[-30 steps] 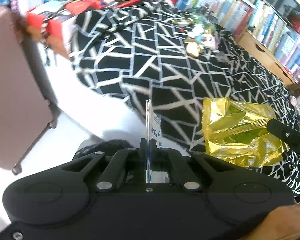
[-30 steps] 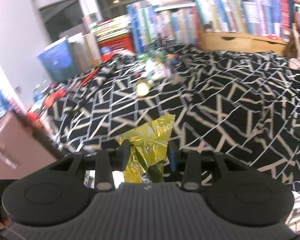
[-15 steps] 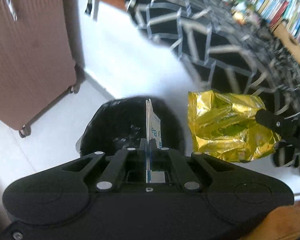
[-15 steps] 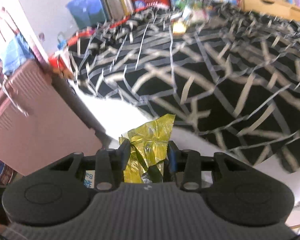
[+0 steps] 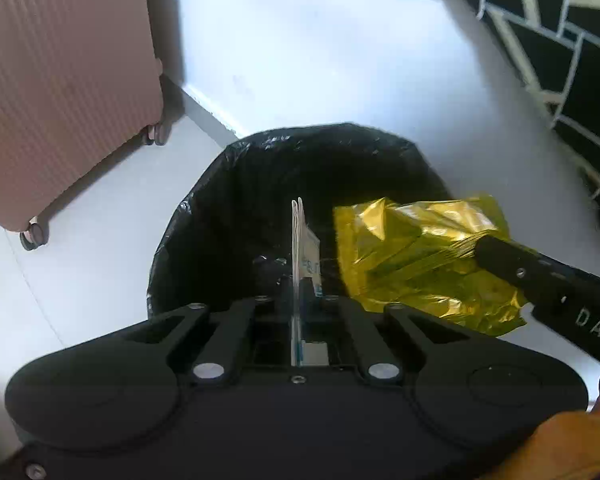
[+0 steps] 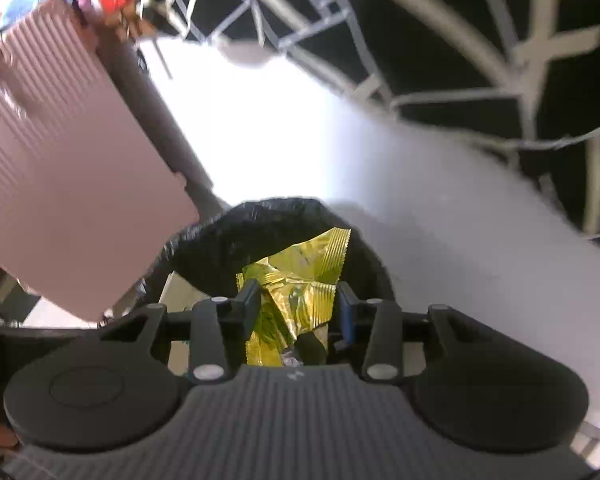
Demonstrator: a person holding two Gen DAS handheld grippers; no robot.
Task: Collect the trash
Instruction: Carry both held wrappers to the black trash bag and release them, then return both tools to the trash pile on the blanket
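Two wrappers over black bin bag [image 5: 300,168], bag's inside too dark

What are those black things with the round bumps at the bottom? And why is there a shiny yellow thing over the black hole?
Those black things are two grabbing tools a person holds, one per hand, each with a camera looking along it. The left tool pinches thin white paper. The right tool has a shiny yellow wrapper between its fingers, which have just been opening. The black hole is a trash bin with a black bag, standing on the white floor beside a pink suitcase. Both tools hang over it.
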